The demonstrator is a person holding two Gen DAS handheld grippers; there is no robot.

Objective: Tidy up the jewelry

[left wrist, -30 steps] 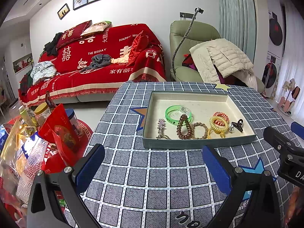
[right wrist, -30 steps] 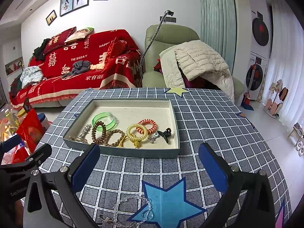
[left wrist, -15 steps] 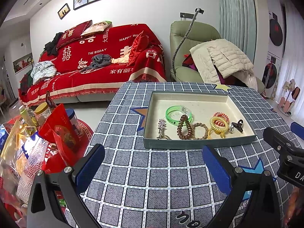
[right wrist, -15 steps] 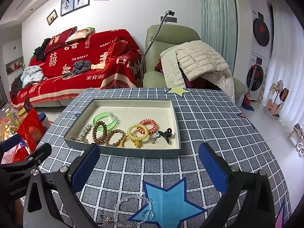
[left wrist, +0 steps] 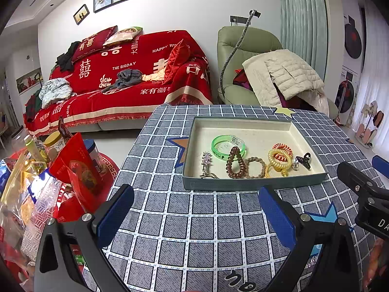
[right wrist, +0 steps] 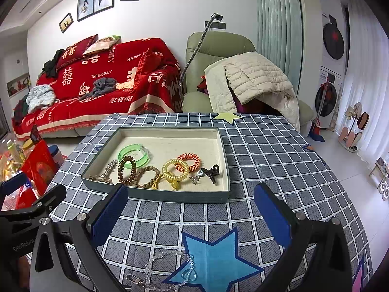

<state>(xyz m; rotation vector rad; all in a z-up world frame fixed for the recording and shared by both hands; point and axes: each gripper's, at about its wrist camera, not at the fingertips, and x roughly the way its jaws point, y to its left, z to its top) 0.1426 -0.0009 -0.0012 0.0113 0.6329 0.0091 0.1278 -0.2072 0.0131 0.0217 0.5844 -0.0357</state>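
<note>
At the left edge of the round table covered in a grey-blue checked cloth (left wrist: 184,221), a heap of red and yellow snack packets and jars (left wrist: 41,170) stands just beyond the rim. The left gripper (left wrist: 194,216) hovers low over bare cloth on the near side, its blue-padded fingers (left wrist: 114,216) spread wide with nothing between them, pointing toward the shallow grey-green rectangular tray with a cream lining (left wrist: 252,184); a strip of open cloth separates its tips from the tray's near wall. Inside the tray, left to right along the near half, lie a silver sparkly hair clip (right wrist: 108,170), a translucent green bangle (right wrist: 133,155), a brown spiral hair tie (right wrist: 127,169), a braided tan hair band (right wrist: 147,177), a yellow spiral hair tie (right wrist: 175,170), an orange spiral hair tie (right wrist: 189,161) and a dark claw clip (right wrist: 211,172); the tray's far half is bare lining. The right gripper (right wrist: 190,215) is likewise held low, level and wide apart, gripping nothing, just beside the left one. Below it, on the cloth at the near edge, a clear crystal bead bracelet with a blue pendant (right wrist: 170,270) lies across a blue star patch (right wrist: 214,260), outside the tray. To the right, open cloth runs to the table's rim.
</note>
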